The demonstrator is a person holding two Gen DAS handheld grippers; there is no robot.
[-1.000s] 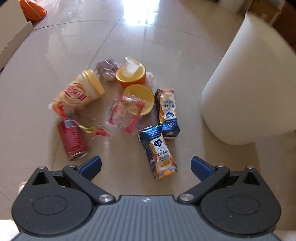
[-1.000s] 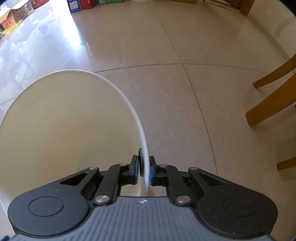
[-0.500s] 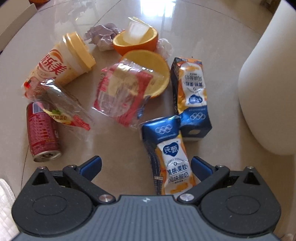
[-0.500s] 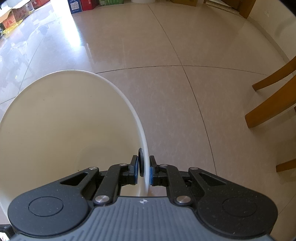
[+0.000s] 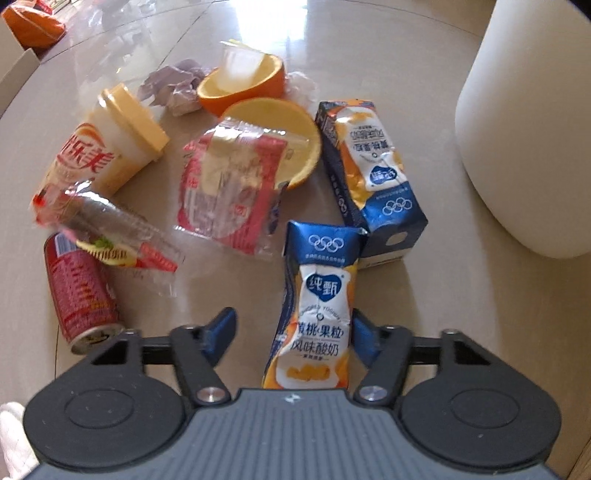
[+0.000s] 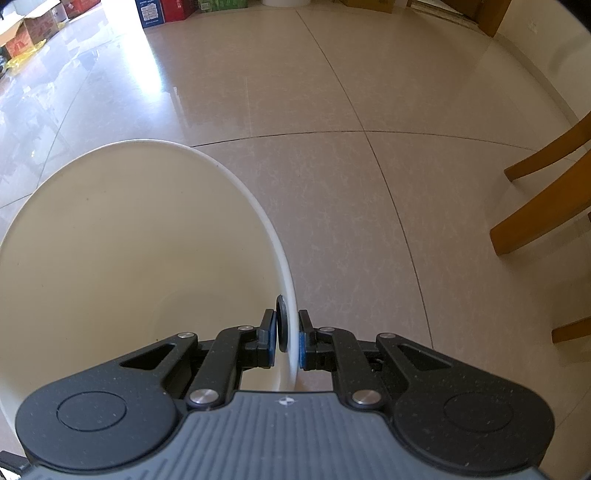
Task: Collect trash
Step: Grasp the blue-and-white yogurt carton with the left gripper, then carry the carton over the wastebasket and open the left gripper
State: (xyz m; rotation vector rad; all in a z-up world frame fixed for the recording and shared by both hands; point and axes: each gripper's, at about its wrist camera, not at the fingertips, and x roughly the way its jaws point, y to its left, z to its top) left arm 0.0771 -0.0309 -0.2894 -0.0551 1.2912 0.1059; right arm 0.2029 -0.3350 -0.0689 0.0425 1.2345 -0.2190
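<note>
The left tongs (image 5: 293, 334) stand partly open, with a flattened yogurt carton (image 5: 317, 314) lying between the blue fingers (image 5: 221, 328). The finger at 3 o'clock touches the carton's edge, while the finger at 9 o'clock is apart from it, so the carton is not yet clamped. A second carton (image 5: 373, 173) lies just beyond at 1 o'clock, its near end touching the first one's top corner. At 11 o'clock lies a red and clear wrapper (image 5: 232, 184), overlapping an orange peel half (image 5: 288, 129); another peel half (image 5: 243, 88) sits farther at 12 o'clock with a clear plastic cup inside it. Crumpled paper (image 5: 173, 85) lies just beside that peel at 11 o'clock. A tipped milk tea cup (image 5: 107, 140) with a yellow lid lies at 10 o'clock, a clear snack bag (image 5: 110, 236) below it, and a red can (image 5: 79, 291) on its side at 9 o'clock. All rest on the tiled floor (image 5: 461, 314). The white bin (image 5: 524, 140) stands at 2 o'clock, well apart from the tongs.

The right tongs (image 6: 287, 341) are closed down on the bin rim (image 6: 280, 258), one finger inside the wall and one outside. Chair legs (image 6: 543, 206) stand at 3 o'clock, and boxes (image 6: 33, 22) lie far off at 10 o'clock.
</note>
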